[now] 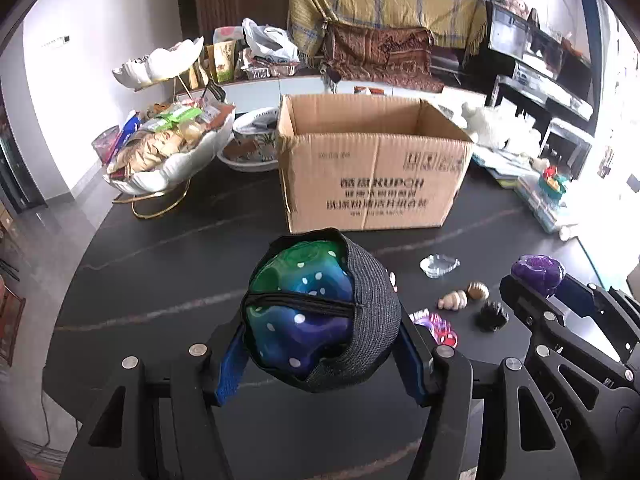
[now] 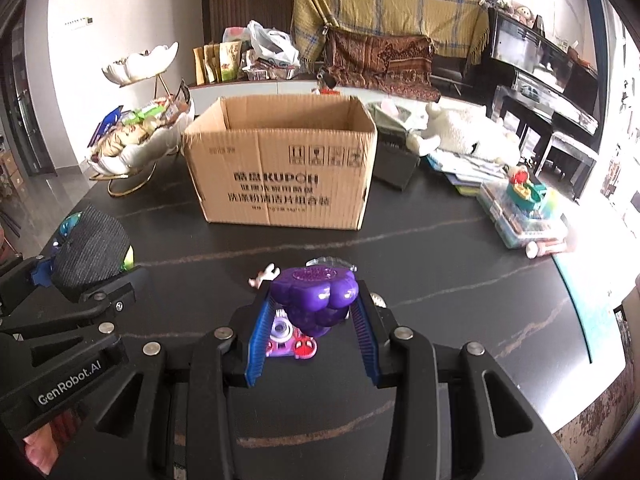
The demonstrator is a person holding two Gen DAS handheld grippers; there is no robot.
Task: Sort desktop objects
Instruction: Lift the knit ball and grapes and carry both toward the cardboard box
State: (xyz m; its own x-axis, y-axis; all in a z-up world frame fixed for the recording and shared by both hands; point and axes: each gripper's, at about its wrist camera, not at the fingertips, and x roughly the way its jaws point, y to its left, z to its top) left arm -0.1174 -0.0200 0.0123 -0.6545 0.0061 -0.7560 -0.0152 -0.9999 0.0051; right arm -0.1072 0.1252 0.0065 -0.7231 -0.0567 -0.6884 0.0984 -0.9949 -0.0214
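Left gripper (image 1: 322, 344): fingers closed onto a mesh pouch (image 1: 360, 320) that holds a blue-green spotted ball (image 1: 304, 312). The pouch is lifted off the desk (image 1: 160, 280), near its front edge. The grip falls across the widest part of the bundle, which should keep the soft load from slipping.

Right gripper (image 2: 314, 316): fingers partly closed on a purple grape-shaped toy (image 2: 316, 296), pads touching both sides, also raised above the desk. Directly beneath it lies a small pink and purple toy (image 2: 290, 340), untouched.

Towards the middle of the desk, loose items remain: a black ridged cap (image 1: 491, 314), two shell-like pieces (image 1: 464, 296) and a clear dish (image 1: 439, 266), lying near one another.

Beyond them stands an open cardboard box (image 1: 372, 176), flaps folded out, upright near the desk's far edge. In my judgement it is the intended receptacle, and both loads are held high so they will clear its rim. Its contents cannot be seen.

At the far left corner, a white bowl of snacks (image 1: 160, 148); along the right edge, stacked books and a plush toy (image 2: 468, 132).
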